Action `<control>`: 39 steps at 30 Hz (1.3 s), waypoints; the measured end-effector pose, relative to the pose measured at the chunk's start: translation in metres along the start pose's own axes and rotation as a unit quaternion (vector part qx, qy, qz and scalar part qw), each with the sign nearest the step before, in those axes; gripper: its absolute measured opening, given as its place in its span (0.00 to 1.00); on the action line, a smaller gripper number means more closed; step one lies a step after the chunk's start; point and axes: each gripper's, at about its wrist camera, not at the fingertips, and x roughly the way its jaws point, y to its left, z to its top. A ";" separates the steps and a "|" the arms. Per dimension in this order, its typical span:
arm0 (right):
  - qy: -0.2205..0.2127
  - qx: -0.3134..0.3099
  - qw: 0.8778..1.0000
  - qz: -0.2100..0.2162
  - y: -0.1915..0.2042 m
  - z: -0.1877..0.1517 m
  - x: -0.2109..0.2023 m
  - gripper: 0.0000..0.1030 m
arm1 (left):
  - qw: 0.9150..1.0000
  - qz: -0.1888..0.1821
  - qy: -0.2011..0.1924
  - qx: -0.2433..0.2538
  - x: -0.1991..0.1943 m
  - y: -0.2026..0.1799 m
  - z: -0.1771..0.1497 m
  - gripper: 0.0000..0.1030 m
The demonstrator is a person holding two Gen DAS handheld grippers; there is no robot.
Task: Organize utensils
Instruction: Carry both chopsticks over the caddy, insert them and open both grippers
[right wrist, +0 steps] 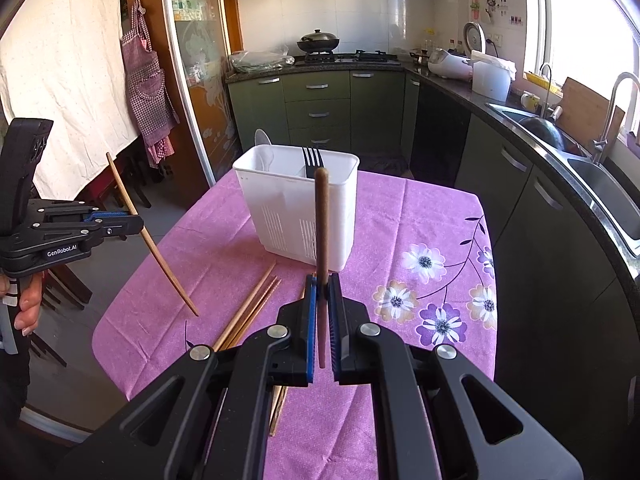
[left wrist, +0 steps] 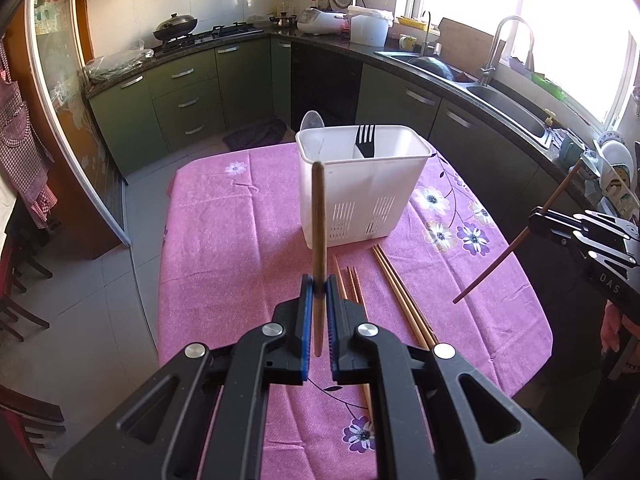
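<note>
Left wrist view: left tongs (left wrist: 320,286) pinched tight on a light wooden chopstick (left wrist: 319,220), gripped low on its length, stick rising up and away toward the holder.
Right wrist view: right tongs (right wrist: 323,282) pressed together on a darker chopstick (right wrist: 321,216), same sort of hold, thick end up.
Cross-check: each tongs shows in the other's view off to the side, its stick slanting through the closed pads, tip clear of the cloth.
Step in hand: judged as carrying, one chopstick per hand, both lifted off the surface (left wrist: 224,240) and not yet at the holder.
Holder: white plastic utensil caddy (left wrist: 362,196), slotted low on its walls, upright toward the far end of the surface, beyond both tongs.
Already in holder: black fork (left wrist: 365,141) tines up in one section; a pale spoon (left wrist: 312,122) standing at the far left corner.
Still loose: several chopsticks (left wrist: 400,300) lying on the pink flowered cloth between the tongs and the caddy.
Next move calls for: bringing each stick over the caddy's open top, tipping it nearer upright, lowering the end into a free section, then releasing.
Risk: a slanted stick may catch the rim or knock the light caddy.
Surroundings: kitchen counters, sink (right wrist: 600,184) and stove behind.
</note>
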 end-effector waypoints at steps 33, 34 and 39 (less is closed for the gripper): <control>-0.036 0.047 0.998 0.003 -0.036 0.171 0.065 0.06 | 0.993 0.026 -0.113 0.001 0.016 -0.012 0.148 0.07; -0.030 0.048 0.998 0.004 -0.037 0.167 0.071 0.06 | 0.994 0.028 -0.107 0.001 0.022 -0.010 0.145 0.07; -0.002 0.048 0.999 0.004 -0.040 0.149 0.098 0.07 | 0.997 0.036 -0.068 -0.005 0.049 0.000 0.133 0.07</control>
